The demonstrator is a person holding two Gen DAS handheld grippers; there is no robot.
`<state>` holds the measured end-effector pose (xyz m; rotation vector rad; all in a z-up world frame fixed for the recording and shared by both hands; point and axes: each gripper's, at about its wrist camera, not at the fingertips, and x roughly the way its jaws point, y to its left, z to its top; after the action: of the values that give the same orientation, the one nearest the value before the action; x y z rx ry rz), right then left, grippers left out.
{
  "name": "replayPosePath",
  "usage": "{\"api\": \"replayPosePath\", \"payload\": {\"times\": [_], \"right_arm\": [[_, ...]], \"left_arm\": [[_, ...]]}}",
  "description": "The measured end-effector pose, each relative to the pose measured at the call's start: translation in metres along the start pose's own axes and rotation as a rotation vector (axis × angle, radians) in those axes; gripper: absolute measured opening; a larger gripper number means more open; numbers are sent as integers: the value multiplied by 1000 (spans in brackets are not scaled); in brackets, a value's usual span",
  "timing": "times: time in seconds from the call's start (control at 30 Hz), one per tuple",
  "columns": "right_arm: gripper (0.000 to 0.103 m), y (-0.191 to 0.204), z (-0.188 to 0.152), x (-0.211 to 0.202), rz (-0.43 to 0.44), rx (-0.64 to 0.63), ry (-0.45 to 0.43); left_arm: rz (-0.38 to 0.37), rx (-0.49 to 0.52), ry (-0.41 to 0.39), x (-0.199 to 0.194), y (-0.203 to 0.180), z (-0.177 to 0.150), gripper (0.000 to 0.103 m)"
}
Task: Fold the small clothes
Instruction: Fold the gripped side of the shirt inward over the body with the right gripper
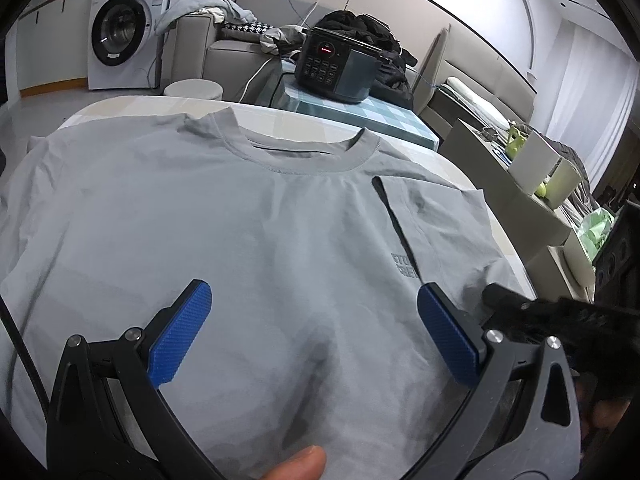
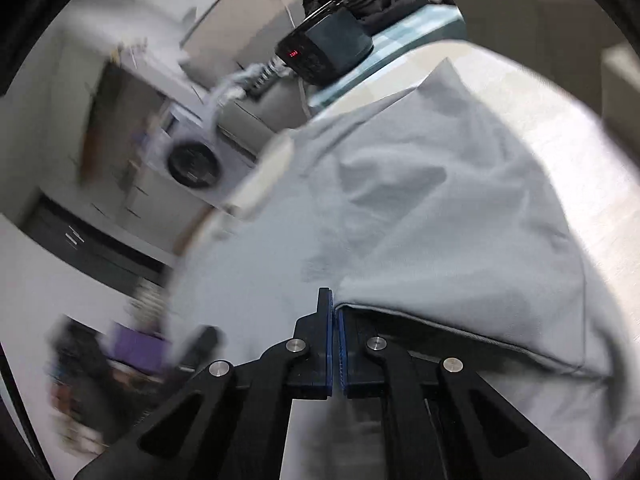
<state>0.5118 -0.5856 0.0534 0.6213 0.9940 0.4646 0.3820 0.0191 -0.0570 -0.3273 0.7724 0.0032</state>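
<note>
A pale table (image 1: 460, 168) carries a grey T-shirt (image 1: 240, 240) (one sleeve folded inward).

The left gripper (image 1: 314, 332) and right gripper (image 2: 335, 344) are built of black linkage arms, joined by round silver screws and faced inside with ribbed blue pads (image 1: 180, 340).

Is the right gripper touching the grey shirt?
Touching. In the right wrist view, the right gripper has its fingers shut on the folded edge of the grey shirt.
</note>
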Motion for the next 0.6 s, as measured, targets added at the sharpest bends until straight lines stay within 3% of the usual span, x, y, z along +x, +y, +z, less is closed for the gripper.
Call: {"api": "replayPosePath", "payload": {"times": [0.07, 0.17, 0.23, 0.33, 0.4, 0.53, 0.6], "right_arm": [[4, -6, -4, 6, 11, 43, 48], [7, -11, -11, 17, -75, 27, 142], [17, -7, -17, 8, -70, -15, 161], [18, -10, -29, -14, 7, -33, 216], [18, -13, -31, -36, -30, -79, 184], [18, -21, -25, -89, -175, -167, -19], [18, -21, -12, -93, -246, -193, -47]], "left_arm": [[-1, -8, -2, -1, 2, 0, 102], [-1, -7, 1, 0, 2, -1, 102], [4, -1, 0, 0, 1, -1, 102], [-2, -1, 4, 0, 0, -1, 102], [-7, 7, 6, -1, -3, -1, 102], [-56, 56, 19, -2, -18, -4, 102], [-80, 104, 39, 1, -30, -7, 102]]}}
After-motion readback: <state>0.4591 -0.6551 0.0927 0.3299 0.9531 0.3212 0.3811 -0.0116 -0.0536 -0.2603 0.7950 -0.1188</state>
